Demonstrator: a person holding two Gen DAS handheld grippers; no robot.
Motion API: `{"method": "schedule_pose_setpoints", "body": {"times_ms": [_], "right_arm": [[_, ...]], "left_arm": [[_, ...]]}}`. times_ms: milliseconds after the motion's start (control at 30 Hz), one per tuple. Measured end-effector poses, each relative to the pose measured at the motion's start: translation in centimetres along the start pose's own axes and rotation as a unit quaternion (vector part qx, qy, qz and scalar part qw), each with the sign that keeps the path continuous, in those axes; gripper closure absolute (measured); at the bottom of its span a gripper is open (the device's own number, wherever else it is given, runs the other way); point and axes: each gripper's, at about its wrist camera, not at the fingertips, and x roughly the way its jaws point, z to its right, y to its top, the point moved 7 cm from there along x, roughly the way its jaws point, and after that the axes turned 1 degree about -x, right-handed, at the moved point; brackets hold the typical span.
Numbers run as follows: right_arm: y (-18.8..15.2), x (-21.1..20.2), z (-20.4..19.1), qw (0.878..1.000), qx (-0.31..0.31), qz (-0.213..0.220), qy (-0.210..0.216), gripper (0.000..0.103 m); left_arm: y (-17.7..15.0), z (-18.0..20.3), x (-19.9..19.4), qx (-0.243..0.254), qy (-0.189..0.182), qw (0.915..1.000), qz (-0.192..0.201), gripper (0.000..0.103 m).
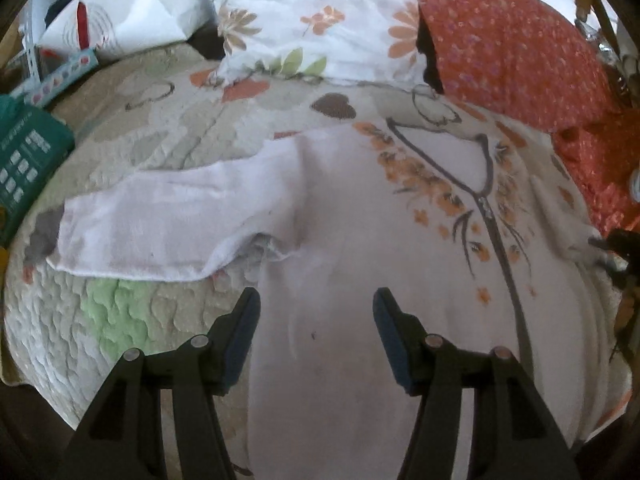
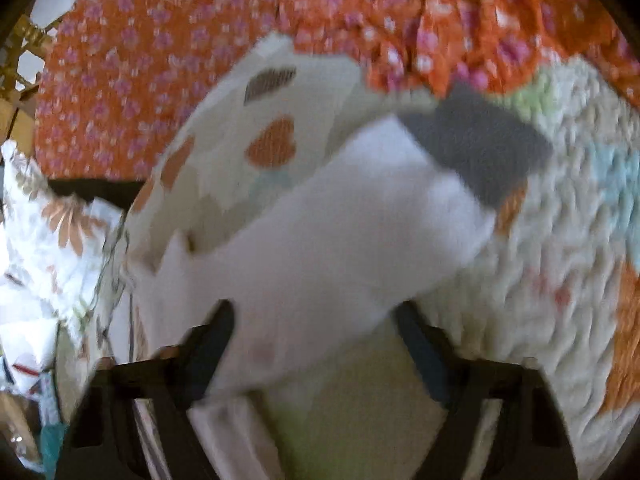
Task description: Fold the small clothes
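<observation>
- Quilted bedspread (image 1: pixel 132 320) in cream, with green and orange patches, fills the left wrist view; this is my work surface.
- On it the white top (image 1: pixel 332 240) lies spread out flat, its front up, with orange flowers and a dark grey line down the chest.
- Its sleeve (image 1: pixel 160 220) stretches out to the left across the quilting, slightly creased.
- I see the left gripper (image 1: pixel 316 300) poised over the lower body of the top, its jaws standing well apart with nothing between them but the cloth beneath.
- Behind the top sit a floral pillow (image 1: pixel 320 20) and an orange cushion (image 1: pixel 512 48) side by side; a green box (image 1: pixel 28 160) lies at the left edge of the bed.
- On the right wrist view the picture is badly blurred. The same bedspread (image 2: pixel 560 280) covers the right side, and orange flowered fabric (image 2: pixel 160 60) runs along the top.
- A white strip (image 2: pixel 340 240) of the garment, which looks like a sleeve, runs diagonally from upper right down to the fingers.
- The right gripper (image 2: pixel 314 320) shows both fingers set wide, with that strip lying across the gap; I see no pad pressing on it, though the blur leaves that uncertain.
</observation>
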Motion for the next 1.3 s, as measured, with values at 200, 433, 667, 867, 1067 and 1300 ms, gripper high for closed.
{"method": "schedule_pose_setpoints", "body": {"times_ms": [200,433,667,867,1067,1300], "right_arm": [[2.9,-4.7,4.2,0.989,0.016,0.1,-0.107,0.096],[1.7,-9.5,6.9,0.978,0.02,0.124,-0.164,0.057],[-8.6,-7.6,0.7,0.997,-0.067,-0.023,-0.021,0.045],[-17.1,-8.5,-0.7,0.988,-0.134,-0.082,-0.002,0.045],[-20.8,-11.5,0.6,0.982,-0.171,-0.082,-0.011,0.095],[-21.5,-14.9,3.8,0.986,-0.138,-0.087,-0.021,0.094]], "left_arm": [[0.1,-1.4,-0.3,-0.013,0.009,0.9999,0.007,0.045],[-0.2,-3.9,-1.1,-0.035,0.019,0.9992,0.01,0.045],[-4.0,-6.2,-1.2,-0.082,0.018,0.9962,-0.021,0.045],[-7.6,-5.8,-1.0,-0.084,0.007,0.9951,-0.051,0.045],[-9.2,-4.9,-1.6,-0.071,0.003,0.996,-0.055,0.045],[-10.3,-5.5,-1.9,-0.082,-0.003,0.9947,-0.063,0.045]]}}
